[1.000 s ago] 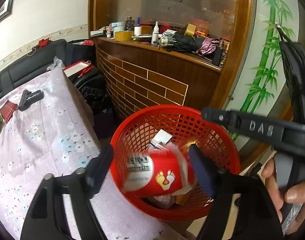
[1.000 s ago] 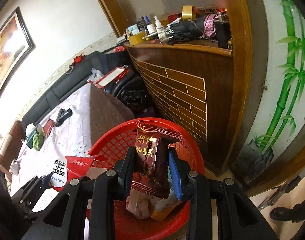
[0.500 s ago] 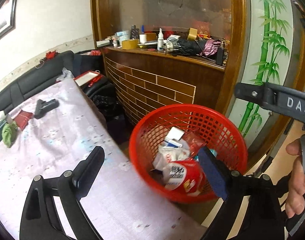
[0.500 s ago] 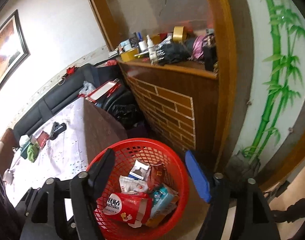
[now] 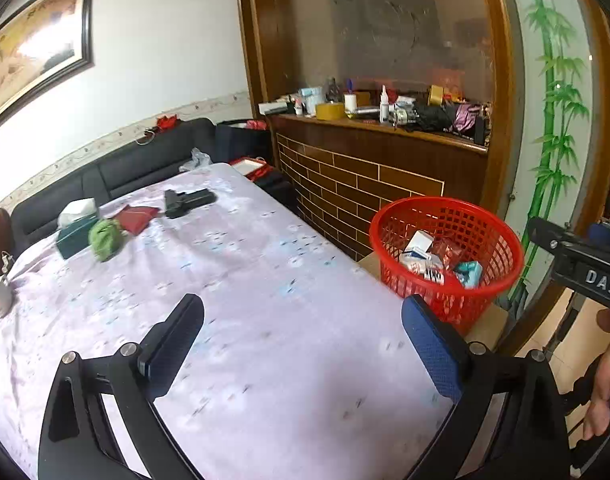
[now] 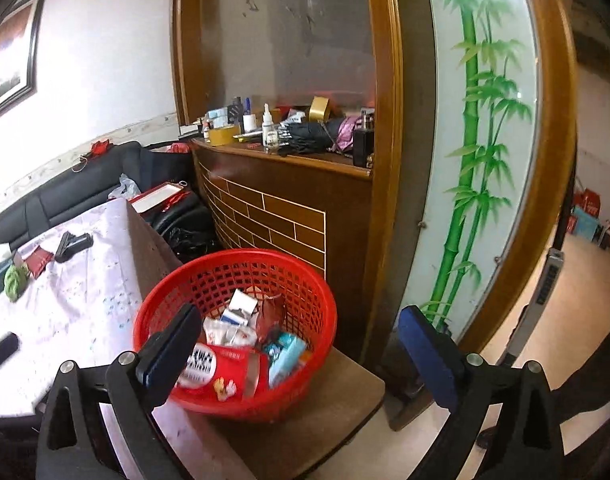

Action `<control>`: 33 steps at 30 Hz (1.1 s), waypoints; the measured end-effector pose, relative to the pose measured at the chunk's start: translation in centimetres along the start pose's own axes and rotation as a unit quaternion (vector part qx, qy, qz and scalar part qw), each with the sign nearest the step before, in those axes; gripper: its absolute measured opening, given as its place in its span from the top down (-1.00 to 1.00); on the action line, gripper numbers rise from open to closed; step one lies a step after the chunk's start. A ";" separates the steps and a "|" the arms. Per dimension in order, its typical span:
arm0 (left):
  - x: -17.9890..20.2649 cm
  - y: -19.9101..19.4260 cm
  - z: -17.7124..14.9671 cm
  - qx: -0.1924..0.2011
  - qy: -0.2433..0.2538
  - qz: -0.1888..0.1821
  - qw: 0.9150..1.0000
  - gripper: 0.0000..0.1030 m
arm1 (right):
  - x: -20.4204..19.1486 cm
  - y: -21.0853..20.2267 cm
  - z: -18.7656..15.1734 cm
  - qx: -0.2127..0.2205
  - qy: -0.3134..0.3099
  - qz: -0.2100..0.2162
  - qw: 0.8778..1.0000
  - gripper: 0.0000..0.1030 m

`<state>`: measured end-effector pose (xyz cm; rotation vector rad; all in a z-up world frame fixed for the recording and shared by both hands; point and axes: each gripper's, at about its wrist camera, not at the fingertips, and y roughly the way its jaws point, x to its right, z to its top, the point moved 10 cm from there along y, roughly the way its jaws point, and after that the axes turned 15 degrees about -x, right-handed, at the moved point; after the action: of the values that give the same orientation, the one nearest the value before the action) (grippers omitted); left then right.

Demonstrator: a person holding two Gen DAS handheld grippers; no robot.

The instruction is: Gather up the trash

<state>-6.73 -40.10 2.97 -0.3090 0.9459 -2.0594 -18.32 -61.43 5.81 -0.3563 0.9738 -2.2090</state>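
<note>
We take the red basket (image 6: 235,334) as our landmark: it sits on a low brown stand (image 6: 325,408) at the corner of the table (image 5: 265,320), which is covered by a pale floral cloth and stretches away to the basket's left. Behind the basket stands a wooden counter (image 6: 289,184) with a brick-pattern front and a cluttered top. Inside the basket lies the collected trash: a red paper cup (image 6: 221,370) nearest us, a teal packet (image 6: 285,354) to its right, a dark red snack wrapper (image 6: 271,314) behind it, and small white cartons deeper in. Far to the basket's left, at the table's far end, we see a black gun-shaped object (image 5: 189,201), a red pouch (image 5: 139,218), a crumpled green cloth (image 5: 105,238) and a tissue box (image 5: 75,228). The left gripper (image 5: 303,346) hangs over the cloth to the left of the basket, its tongs spread wide and holding nothing; the right gripper (image 6: 297,354) hangs above the basket's near rim, tongs equally wide and empty. We judge the step in hand to be drawing back and looking for more trash. To do it well, we should lift clear of the rim so the light basket is not knocked off its stand, then decide which far items truly count as rubbish. A second ago the left tongs held the red cup and the right tongs pinched the snack wrapper over the basket; both pieces now lie inside, and both grippers have pulled back and away.
</note>
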 end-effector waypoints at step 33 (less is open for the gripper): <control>-5.6 -7.2 -11.3 0.038 -0.021 0.116 0.992 -1.00 | -8.9 -8.6 -10.4 0.072 -0.076 0.036 0.994 -0.99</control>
<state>-13.27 -27.26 1.01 -0.1904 0.8340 -1.8638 -21.14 -45.51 5.23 -0.4100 0.7299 -2.1374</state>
